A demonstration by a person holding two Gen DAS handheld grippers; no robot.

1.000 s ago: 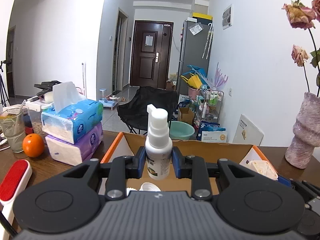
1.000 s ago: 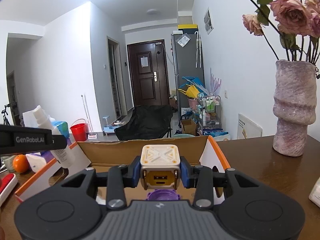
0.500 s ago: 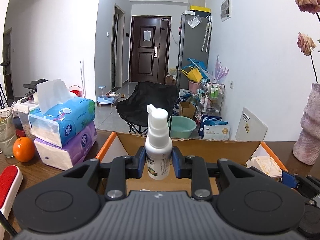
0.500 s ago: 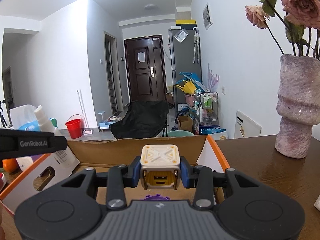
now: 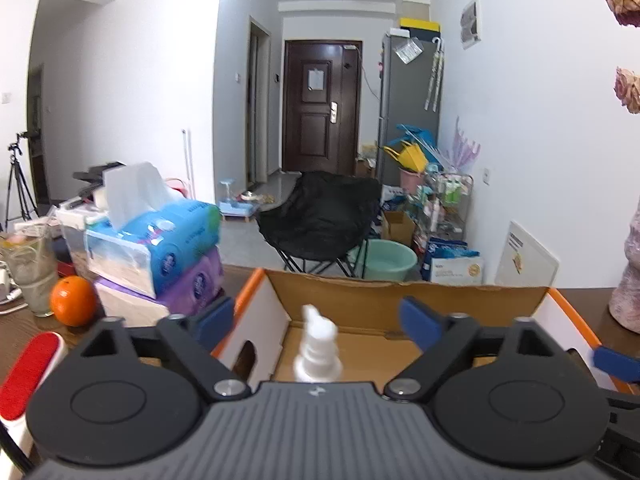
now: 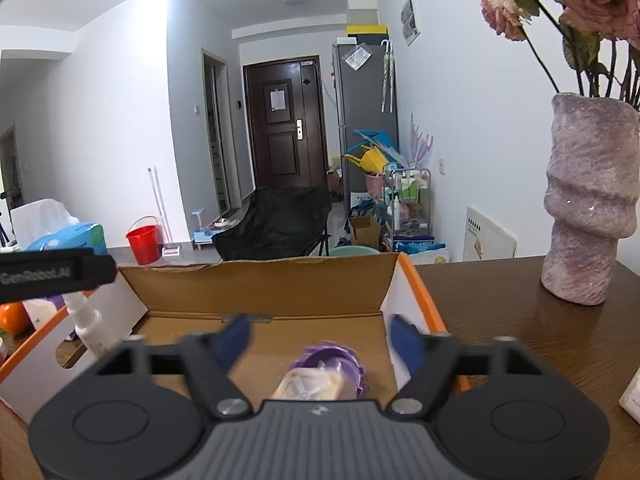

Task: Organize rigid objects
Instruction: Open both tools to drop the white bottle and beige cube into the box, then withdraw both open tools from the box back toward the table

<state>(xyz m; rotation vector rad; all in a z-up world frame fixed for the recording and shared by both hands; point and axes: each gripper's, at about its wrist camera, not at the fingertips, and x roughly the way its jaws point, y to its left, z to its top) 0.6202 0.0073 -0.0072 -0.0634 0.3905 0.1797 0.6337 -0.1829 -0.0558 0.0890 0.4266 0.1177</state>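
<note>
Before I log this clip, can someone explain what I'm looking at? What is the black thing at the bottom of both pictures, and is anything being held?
The black shapes are two hand-held grippers, one in each of a person's hands, each with a camera looking along its blue-tipped fingers. One picture comes from the left gripper, the other from the right gripper. Both point into an open cardboard box on a brown table. Nothing is held: both sets of fingers are opening. A white spray bottle is dropping into the box, blurred, and so is a cream cube, over a purple lid. Tissue packs, an orange and a vase stand around the box.
</note>
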